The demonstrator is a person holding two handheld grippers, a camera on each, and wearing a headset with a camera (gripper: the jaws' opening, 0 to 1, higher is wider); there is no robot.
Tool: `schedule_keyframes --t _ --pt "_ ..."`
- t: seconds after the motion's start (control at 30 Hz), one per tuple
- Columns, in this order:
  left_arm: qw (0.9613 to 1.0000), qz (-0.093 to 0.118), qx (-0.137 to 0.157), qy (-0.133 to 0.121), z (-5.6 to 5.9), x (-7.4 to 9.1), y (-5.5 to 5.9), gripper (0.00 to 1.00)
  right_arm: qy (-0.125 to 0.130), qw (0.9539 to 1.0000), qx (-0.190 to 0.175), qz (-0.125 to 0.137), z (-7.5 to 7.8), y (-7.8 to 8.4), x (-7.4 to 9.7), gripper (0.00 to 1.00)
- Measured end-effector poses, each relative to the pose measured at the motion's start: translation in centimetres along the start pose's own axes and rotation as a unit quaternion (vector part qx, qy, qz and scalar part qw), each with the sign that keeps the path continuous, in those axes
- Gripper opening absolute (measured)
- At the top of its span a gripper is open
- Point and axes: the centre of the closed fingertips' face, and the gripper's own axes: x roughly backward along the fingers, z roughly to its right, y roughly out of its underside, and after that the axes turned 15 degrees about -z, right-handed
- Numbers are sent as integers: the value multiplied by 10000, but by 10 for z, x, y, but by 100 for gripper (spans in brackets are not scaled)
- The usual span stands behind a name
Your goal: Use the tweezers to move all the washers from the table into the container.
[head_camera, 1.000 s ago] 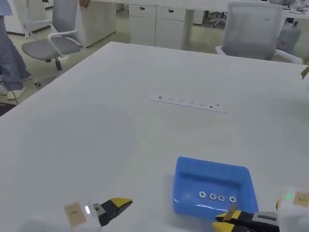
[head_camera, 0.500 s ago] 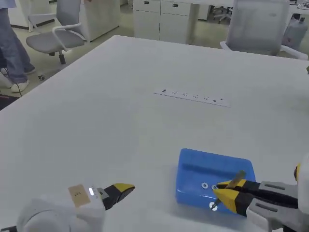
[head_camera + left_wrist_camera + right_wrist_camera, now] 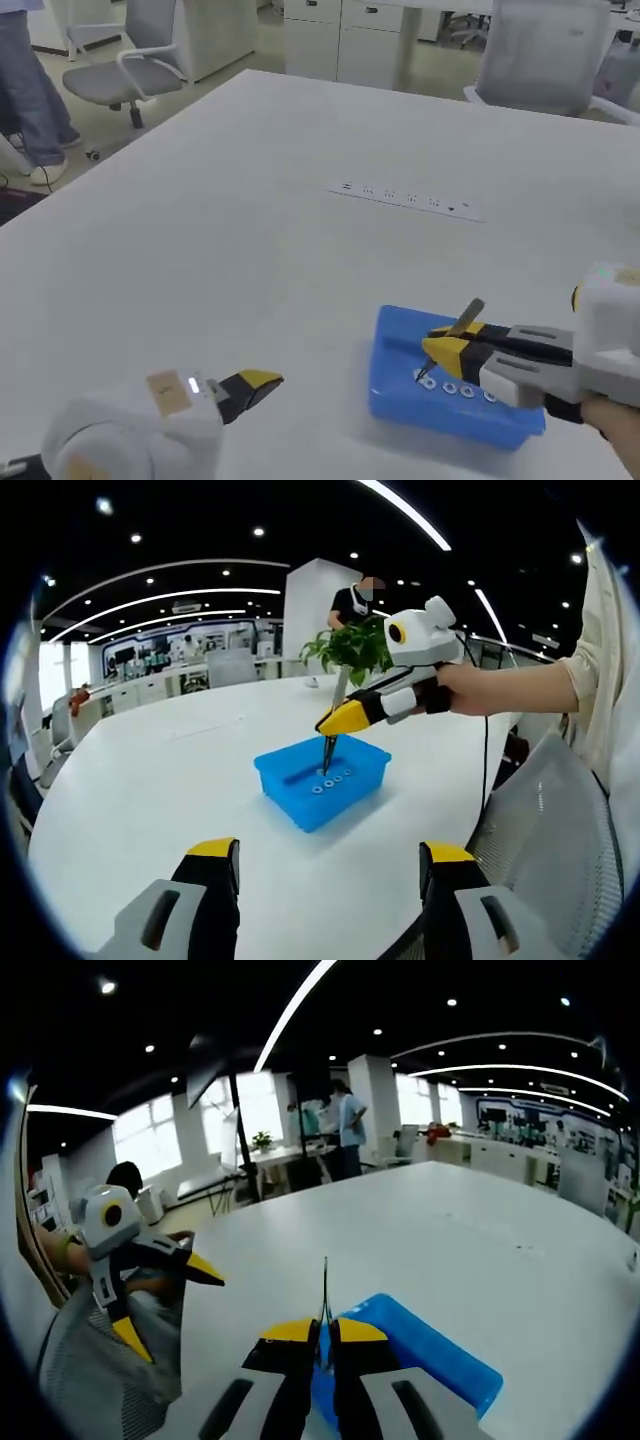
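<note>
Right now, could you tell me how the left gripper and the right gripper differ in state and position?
The left gripper has jaws wide open and empty; the right gripper is shut on the tweezers. The left gripper hovers over bare table, while the right gripper is above the blue container, tweezers pointing down at the washers. Both have yellow-tipped jaws.

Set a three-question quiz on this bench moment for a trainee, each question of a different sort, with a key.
1. Fill in: the jaws of the left claw stand ____.
2. Which one holds the tweezers? A) the left claw B) the right claw C) neither claw
3. True or false: the washers lie inside the blue container.
Key: 1 open; 2 B; 3 true.
</note>
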Motion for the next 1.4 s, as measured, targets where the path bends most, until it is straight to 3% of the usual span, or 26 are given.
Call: schedule_keyframes --t 0.37,0.57,0.83,0.97,1.13,1.23,1.4 --pt "10000 83 32 -18 -1 2 -2 74 54 9994 -187 -292 22 6 -26 3" --pt "9995 226 219 28 -3 5 -6 74 73 9985 -166 -508 32 14 -41 3" --pt "9975 478 483 197 -3 11 -13 73 81 9976 -83 -680 34 20 -51 3" --pt "9971 468 508 326 -1 12 -16 69 67 9970 76 -765 31 23 -53 3" --pt "9967 339 279 676 3 15 -23 55 178 9982 149 -552 29 16 -42 4" --pt "9962 372 129 783 1 20 -36 50 259 9986 261 -369 26 6 -31 4" --pt "9945 514 5 910 -2 29 -56 41 180 9990 407 -90 10 -9 -7 4"
